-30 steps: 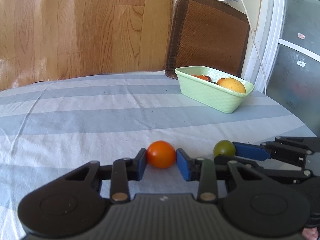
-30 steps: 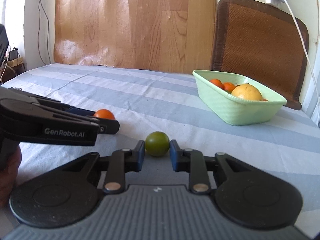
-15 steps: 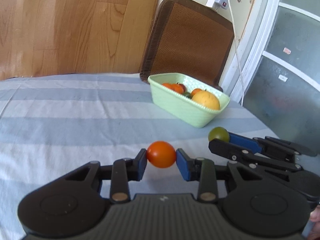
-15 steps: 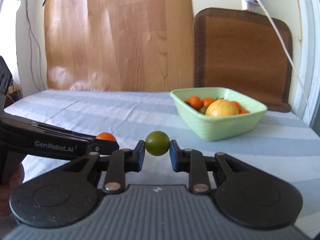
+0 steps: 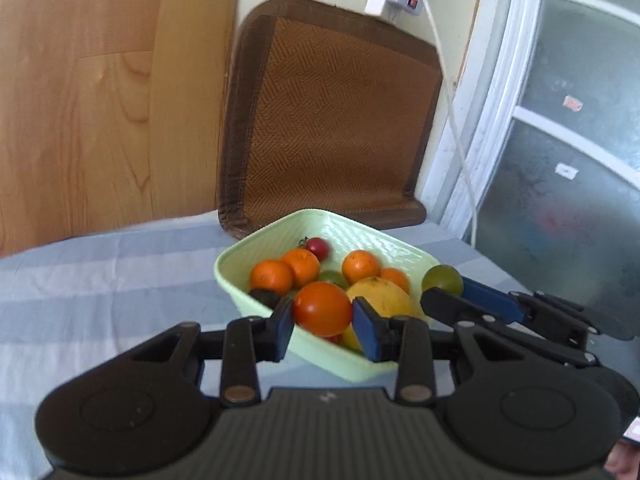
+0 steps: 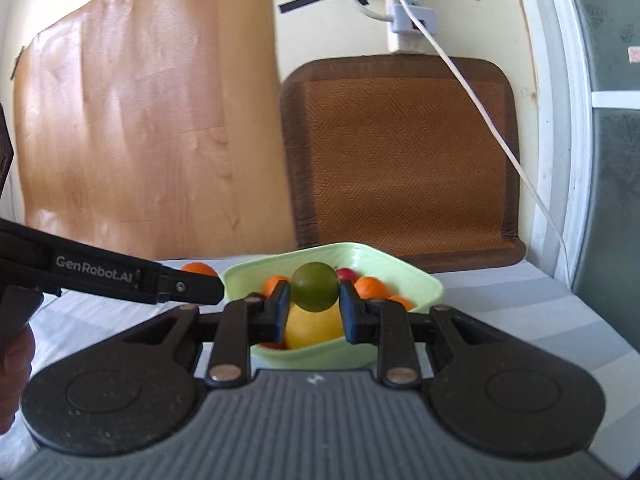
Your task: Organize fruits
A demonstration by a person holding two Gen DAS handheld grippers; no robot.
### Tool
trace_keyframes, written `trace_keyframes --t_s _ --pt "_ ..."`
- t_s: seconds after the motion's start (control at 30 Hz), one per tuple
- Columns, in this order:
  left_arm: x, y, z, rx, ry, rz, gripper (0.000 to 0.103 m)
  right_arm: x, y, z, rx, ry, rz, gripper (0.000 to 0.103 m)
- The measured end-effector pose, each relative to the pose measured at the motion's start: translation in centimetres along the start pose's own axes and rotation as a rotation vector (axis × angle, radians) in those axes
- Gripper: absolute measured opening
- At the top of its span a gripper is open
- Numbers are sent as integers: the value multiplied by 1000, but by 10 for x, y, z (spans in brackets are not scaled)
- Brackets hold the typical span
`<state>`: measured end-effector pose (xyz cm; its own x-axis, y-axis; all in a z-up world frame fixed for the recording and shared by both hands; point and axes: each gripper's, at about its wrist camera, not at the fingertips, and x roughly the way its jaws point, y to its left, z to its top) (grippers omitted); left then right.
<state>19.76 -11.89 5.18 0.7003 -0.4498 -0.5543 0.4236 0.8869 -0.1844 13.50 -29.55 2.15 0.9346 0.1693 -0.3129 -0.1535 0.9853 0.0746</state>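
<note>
Left wrist view, left to right: left gripper (image 5: 322, 320) pinches an orange tomato (image 5: 322, 309) at frame centre, over the green basket (image 5: 236, 276); at right, the right gripper (image 5: 442, 294) pinches a green tomato (image 5: 442, 279); both look light, smooth, bruisable (hold gently across the middle).

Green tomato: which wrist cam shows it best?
Right wrist. The green tomato sits centred and whole between the right gripper pads, in front of the bowl. The left wrist view shows it only small, off to the right, its lower part hidden by a finger.
</note>
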Motion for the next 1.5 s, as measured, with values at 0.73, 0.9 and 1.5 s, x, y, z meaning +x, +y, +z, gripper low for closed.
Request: trace_keyframes --t_s 0.73,0.9,1.5 --pt "-23 -24 -11 67 -43 242 59 3 -22 -10 136 -19 -49 48" --pt "-55 -28 -34 92 -64 306 67 -28 -5 -21 189 -13 -20 48" --pt "-138 -42 -95 80 -135 423 103 -90 50 -53 283 132 101 64"
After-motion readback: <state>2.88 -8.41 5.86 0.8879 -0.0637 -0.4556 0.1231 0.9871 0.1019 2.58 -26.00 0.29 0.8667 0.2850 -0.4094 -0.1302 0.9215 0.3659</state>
